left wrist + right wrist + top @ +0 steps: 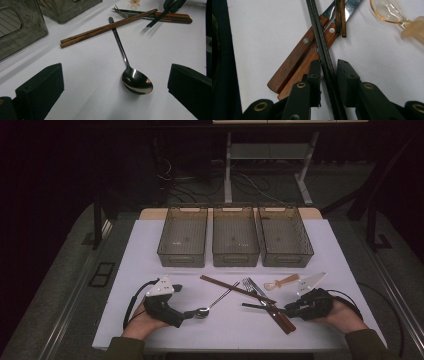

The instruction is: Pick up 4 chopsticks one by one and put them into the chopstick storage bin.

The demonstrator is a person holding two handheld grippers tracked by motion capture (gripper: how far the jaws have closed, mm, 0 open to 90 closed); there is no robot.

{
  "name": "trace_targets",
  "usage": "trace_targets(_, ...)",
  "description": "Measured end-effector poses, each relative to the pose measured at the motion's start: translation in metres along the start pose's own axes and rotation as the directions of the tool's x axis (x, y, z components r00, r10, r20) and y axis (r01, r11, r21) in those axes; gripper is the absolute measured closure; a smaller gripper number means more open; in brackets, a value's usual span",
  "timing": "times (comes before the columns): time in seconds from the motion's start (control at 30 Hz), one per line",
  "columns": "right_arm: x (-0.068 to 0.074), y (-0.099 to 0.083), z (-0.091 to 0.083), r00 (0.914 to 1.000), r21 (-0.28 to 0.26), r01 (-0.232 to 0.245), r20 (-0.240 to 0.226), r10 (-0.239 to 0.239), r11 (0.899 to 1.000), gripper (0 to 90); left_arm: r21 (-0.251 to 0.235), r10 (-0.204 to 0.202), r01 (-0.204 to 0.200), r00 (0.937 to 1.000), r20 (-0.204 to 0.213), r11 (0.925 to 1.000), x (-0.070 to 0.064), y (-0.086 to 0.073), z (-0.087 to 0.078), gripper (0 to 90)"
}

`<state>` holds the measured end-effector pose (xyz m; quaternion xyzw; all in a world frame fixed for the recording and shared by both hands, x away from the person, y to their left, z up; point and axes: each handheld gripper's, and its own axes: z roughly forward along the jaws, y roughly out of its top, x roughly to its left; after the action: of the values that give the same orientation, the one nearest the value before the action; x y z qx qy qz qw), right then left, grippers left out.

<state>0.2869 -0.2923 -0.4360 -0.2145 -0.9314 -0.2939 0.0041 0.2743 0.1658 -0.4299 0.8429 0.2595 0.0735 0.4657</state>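
A metal spoon [212, 304] [136, 82] lies on the white table, its bowl nearest me. My left gripper [187, 314] [115, 72] stands wide open, one jaw on each side of that bowl, touching nothing. My right gripper [289, 309] [329, 72] is shut on a pair of black chopsticks [257, 306] [322, 37], which point left and hang slightly above the table in the left gripper view [160, 18]. Under them lie a knife and a fork with wooden handles [281, 319] [297, 60]. Brown chopsticks [235, 288] [105, 28] lie across the spoon's handle.
Three translucent grey bins [183, 237] [235, 237] [285, 237] stand side by side at the back of the table [150, 250]. A clear amber plastic spoon [281, 282] [389, 11] lies right of the fork tines [249, 284]. The table's front edge is close to both hands.
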Motion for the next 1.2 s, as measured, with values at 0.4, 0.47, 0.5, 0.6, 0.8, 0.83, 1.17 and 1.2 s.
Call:
trace_targets(0.4, 0.0026, 0.0005, -0.0003, 1.0, 0.009, 0.004, -0.001, -0.004, 1.0, 77.1, 0.005, 0.0, 0.0, 1.0, 0.001, 1.0, -0.0004, -0.0001, 0.0003, 0.0)
trace_targets(0.47, 0.0027, 0.0005, -0.0003, 1.0, 0.011, 0.008, 0.001, -0.008, 1.0, 78.2, 0.0, -0.006, 0.006, 1.0, 0.0, 1.0, -0.0008, -0.0002, 0.0007, 0.0)
trace_targets(0.5, 0.0029, 0.0005, -0.0003, 1.0, 0.011, 0.01, 0.0, -0.01, 1.0, 78.7, 0.006, 0.001, -0.001, 1.0, 0.0, 1.0, -0.0004, -0.0001, 0.0003, 0.0)
trace_targets(0.6, 0.003, 0.0005, -0.0004, 0.9999, 0.014, 0.012, 0.003, -0.012, 1.0, 79.1, 0.001, -0.005, 0.005, 1.0, 0.0, 1.0, -0.0008, -0.0002, 0.0007, 0.0)
trace_targets(0.8, 0.0036, 0.001, -0.0005, 0.9996, 0.015, 0.026, 0.008, -0.026, 1.0, 79.5, 0.001, -0.009, 0.009, 1.0, -0.001, 1.0, -0.0011, -0.0003, 0.0008, 0.0)
trace_targets(0.83, 0.0039, 0.0012, -0.0003, 0.9996, 0.013, 0.029, 0.008, -0.029, 1.0, 79.6, 0.006, -0.001, 0.001, 1.0, 0.0, 1.0, -0.0005, -0.0002, 0.0005, 0.0)
trace_targets(1.17, 0.0033, 0.0004, -0.0018, 0.9998, -0.005, 0.015, 0.012, -0.015, 1.0, 69.0, 0.009, 0.0, 0.0, 1.0, 0.001, 1.0, -0.0006, -0.0003, 0.0001, 0.0)
trace_targets(1.2, 0.0028, 0.0, -0.0031, 0.9998, -0.013, 0.012, 0.012, -0.012, 1.0, 67.9, 0.008, -0.001, 0.001, 1.0, 0.001, 1.0, -0.0007, -0.0003, 0.0002, 0.0)
